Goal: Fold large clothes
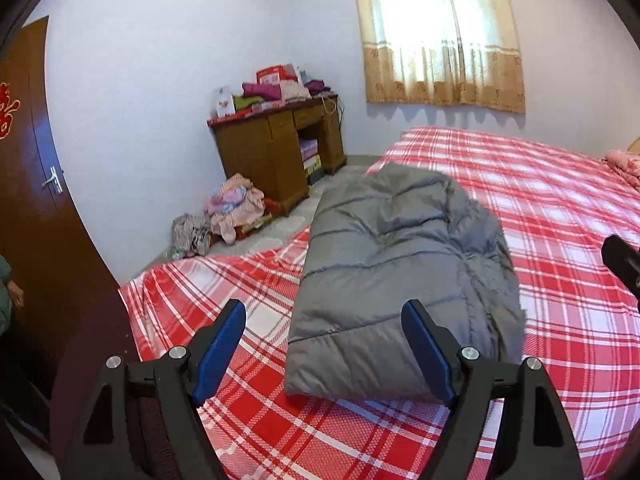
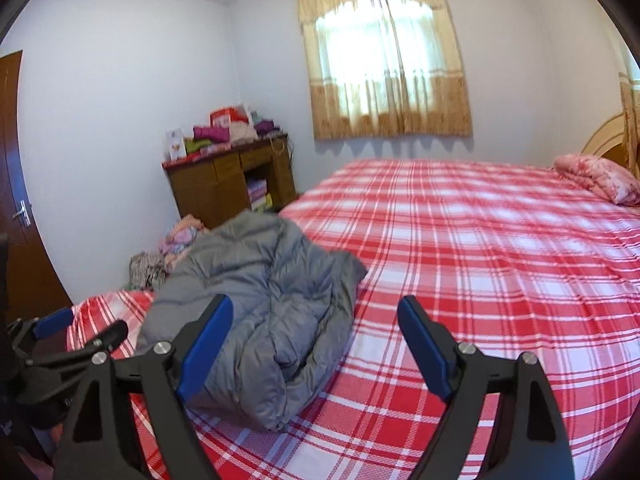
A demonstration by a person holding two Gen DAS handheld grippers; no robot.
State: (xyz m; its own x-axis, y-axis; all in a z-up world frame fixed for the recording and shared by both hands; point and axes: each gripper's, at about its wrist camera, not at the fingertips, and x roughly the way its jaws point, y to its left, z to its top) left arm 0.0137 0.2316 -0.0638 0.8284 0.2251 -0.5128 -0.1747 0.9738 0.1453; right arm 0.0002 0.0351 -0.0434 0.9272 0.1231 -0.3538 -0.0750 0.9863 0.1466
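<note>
The red-and-white plaid bed (image 2: 480,248) lies bare to the right and far side, open for passing. The folded grey quilted coat (image 1: 400,264) bulks up at its near left. A pink floral pillow (image 2: 600,178) blocks the far right corner.

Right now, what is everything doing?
Grey jacket: folded, lying on the bed, not held.
Left hand-held gripper: open, empty.
Right hand-held gripper: open, empty.
Curtain: drawn shut.
Door: looks shut.
Bed sheet: spread flat.
</note>
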